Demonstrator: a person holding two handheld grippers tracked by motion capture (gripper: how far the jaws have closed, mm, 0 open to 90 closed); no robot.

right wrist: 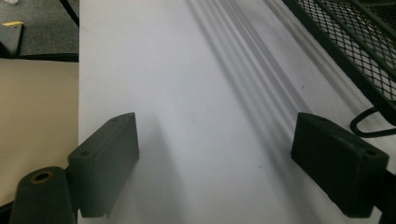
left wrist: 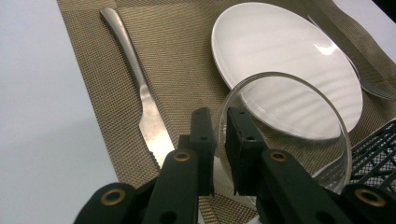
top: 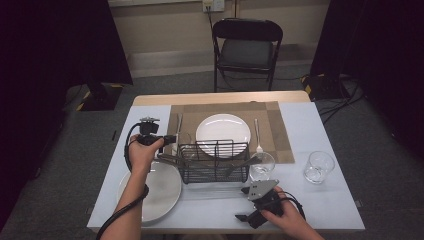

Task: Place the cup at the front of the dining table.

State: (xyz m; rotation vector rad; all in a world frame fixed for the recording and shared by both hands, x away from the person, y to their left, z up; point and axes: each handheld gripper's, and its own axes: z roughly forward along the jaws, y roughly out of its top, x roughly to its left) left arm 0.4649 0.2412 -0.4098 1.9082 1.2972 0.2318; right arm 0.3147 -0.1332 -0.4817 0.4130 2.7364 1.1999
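White table [top: 325,200] w/ woven mat [top: 277,125]; folding chair [top: 247,50] behind.

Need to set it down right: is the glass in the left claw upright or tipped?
Tipped. In the left gripper view the glass shows its round mouth side-on, its rim clamped in the left claw above the placemat.

You won't find any readable text, label, brand, number or sign here: nothing legible on the woven placemat [top: 225,112] or on anything lying around it.
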